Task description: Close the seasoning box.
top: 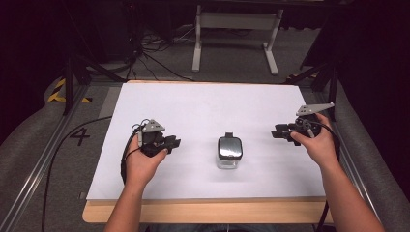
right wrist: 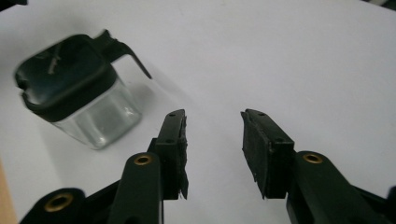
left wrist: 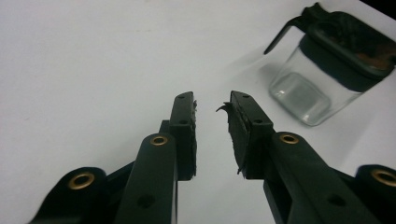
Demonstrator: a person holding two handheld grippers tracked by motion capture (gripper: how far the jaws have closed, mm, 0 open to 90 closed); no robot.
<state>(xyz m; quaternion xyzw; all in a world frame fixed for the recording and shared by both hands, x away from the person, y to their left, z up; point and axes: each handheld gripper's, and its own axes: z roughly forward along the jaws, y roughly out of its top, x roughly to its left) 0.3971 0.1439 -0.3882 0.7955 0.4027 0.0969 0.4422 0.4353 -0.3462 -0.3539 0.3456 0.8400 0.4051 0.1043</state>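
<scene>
A square clear glass jar (top: 228, 152) with a black lid stands near the middle of the white board (top: 203, 106). My left gripper (top: 175, 143) hovers to the jar's left, jaws apart with nothing between them. In the left gripper view the jar (left wrist: 322, 79) sits up and to the right of the open gripper (left wrist: 212, 105). My right gripper (top: 276, 132) is to the jar's right, jaws wide and empty. The right gripper view has the jar (right wrist: 79, 88) at upper left, apart from that gripper (right wrist: 212, 119).
The white board lies on a wooden table (top: 203, 210) whose edge runs along the front. Metal rails (top: 38, 164) flank both sides. A white stand (top: 237, 34) and cables (top: 145, 53) lie on the floor beyond.
</scene>
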